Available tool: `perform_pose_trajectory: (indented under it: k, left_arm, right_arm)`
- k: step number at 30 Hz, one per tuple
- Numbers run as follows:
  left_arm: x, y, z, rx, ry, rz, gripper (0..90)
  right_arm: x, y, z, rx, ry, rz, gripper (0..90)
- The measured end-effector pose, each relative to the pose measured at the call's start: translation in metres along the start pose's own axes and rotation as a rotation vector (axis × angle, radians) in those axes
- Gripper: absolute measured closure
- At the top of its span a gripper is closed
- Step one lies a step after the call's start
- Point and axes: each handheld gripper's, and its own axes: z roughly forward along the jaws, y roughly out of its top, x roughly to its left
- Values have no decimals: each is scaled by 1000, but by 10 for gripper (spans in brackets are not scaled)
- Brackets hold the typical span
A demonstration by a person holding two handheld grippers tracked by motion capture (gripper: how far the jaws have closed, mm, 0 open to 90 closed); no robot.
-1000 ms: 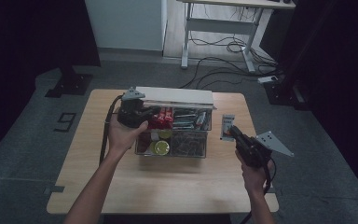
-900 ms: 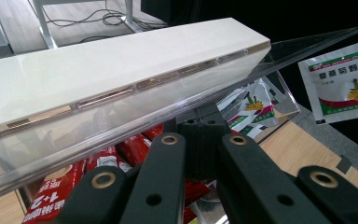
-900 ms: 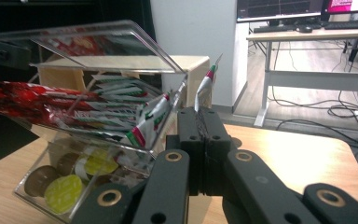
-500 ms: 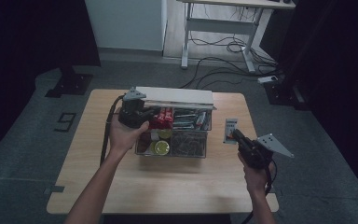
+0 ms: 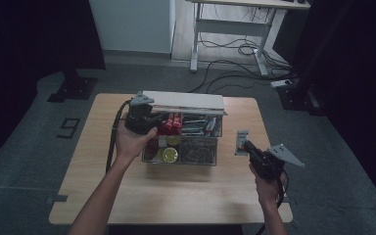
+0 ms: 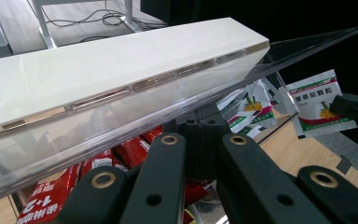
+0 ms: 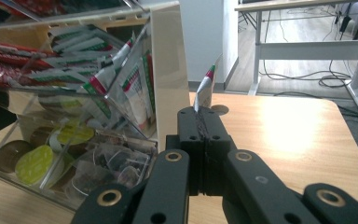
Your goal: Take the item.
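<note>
A clear compartment box (image 5: 180, 162) stands mid-table with its white-backed lid (image 5: 183, 102) raised. My left gripper (image 5: 144, 117) is at the lid's left end. In the left gripper view its jaws (image 6: 200, 127) are shut, tips at the lid's clear edge (image 6: 121, 121), apparently pinching it. To the right of the box, my right gripper (image 5: 248, 146) is shut on a white-and-green sachet (image 5: 242, 138). In the right gripper view the sachet (image 7: 205, 88) stands edge-on out of the jaw tips (image 7: 204, 116). The left gripper view shows the same sachet (image 6: 317, 100) flat on.
Red packets (image 5: 171, 122), more green-printed sachets (image 7: 135, 88) and round foil-topped capsules (image 5: 169, 155) fill the box's compartments. Bare wood lies in front of the box and at the right (image 7: 279, 130). A desk frame and cables (image 5: 235, 49) stand beyond the table.
My right hand has sunk a little with the sachet, toward the table's near side. The left hand and the lid have not moved.
</note>
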Motion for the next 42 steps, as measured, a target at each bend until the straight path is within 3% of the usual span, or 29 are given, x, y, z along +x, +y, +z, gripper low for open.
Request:
perform_pose_trajectory:
  k: [30,42]
  left_arm:
    - [-1,0,2,4,2,1,896]
    - [-1,-1,1,0,0,-3,895]
  right_arm:
    - [-23,-53,17,97,-34,75,888]
    - [-29,-72,20,144,-36,78,888]
